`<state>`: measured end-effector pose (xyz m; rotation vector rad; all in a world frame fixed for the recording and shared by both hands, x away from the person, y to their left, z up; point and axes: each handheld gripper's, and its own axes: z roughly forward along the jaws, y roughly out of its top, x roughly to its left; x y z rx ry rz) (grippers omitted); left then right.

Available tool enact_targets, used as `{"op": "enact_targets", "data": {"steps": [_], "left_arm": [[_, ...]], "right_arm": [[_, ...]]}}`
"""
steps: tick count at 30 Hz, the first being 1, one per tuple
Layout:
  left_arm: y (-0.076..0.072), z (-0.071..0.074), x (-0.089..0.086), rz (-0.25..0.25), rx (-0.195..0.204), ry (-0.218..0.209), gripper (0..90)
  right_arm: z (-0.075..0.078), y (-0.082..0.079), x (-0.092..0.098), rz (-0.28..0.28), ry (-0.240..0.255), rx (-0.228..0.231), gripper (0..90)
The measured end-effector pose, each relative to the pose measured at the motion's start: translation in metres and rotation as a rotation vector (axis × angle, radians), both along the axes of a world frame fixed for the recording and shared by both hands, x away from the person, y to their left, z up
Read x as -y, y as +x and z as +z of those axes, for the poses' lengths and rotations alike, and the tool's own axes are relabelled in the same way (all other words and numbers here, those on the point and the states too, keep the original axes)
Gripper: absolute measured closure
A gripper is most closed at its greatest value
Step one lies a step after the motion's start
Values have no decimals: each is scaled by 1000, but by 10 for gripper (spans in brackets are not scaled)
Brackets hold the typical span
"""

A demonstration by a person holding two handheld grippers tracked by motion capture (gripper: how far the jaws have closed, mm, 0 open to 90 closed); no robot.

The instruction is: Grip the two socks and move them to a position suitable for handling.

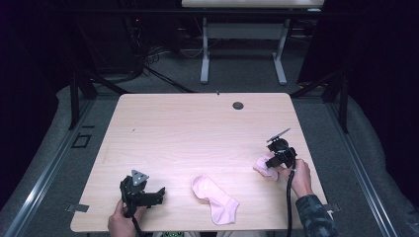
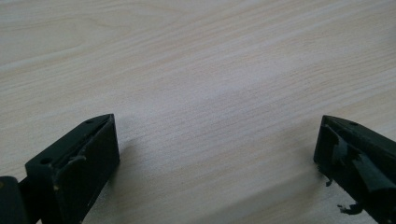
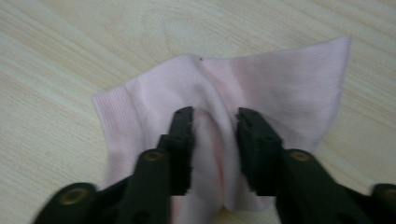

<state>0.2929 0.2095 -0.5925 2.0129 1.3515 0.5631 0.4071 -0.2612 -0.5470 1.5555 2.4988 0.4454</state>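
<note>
High view: the left gripper (image 1: 157, 193) sits near the tabletop's (image 1: 197, 128) near-left corner; a pink sock (image 1: 215, 198) lies flat at the near edge's middle. The right gripper (image 1: 269, 162) meets a second pink sock (image 1: 264, 168) by the right edge.

Left gripper view: jaws wide apart over bare wood.

Right gripper view: jaws pinch a raised fold of the second pink sock (image 3: 280, 88).

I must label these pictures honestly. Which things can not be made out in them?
- Pink sock by the right gripper: its lower part is cut off by the right gripper view's bottom edge and its jaws.
- High view: same sock partly covered by that gripper.
- Table hole: too small to identify.
</note>
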Motion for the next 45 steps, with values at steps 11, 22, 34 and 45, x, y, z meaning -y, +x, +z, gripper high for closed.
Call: {"op": "enact_targets", "data": {"steps": [11,22,34,45], "left_arm": [[0,0,0,0,0,0,0],[0,0,0,0,-1,1,0],[0,0,0,1,0,0,0],[0,0,0,1,-1,1,0]], "right_arm": [[12,0,3,-14,31,-21,831],[57,-8,-37,118,60,39,823],[71,-1,-118,286,66,49,817],[22,18,-175,372,55,-30,793]]}}
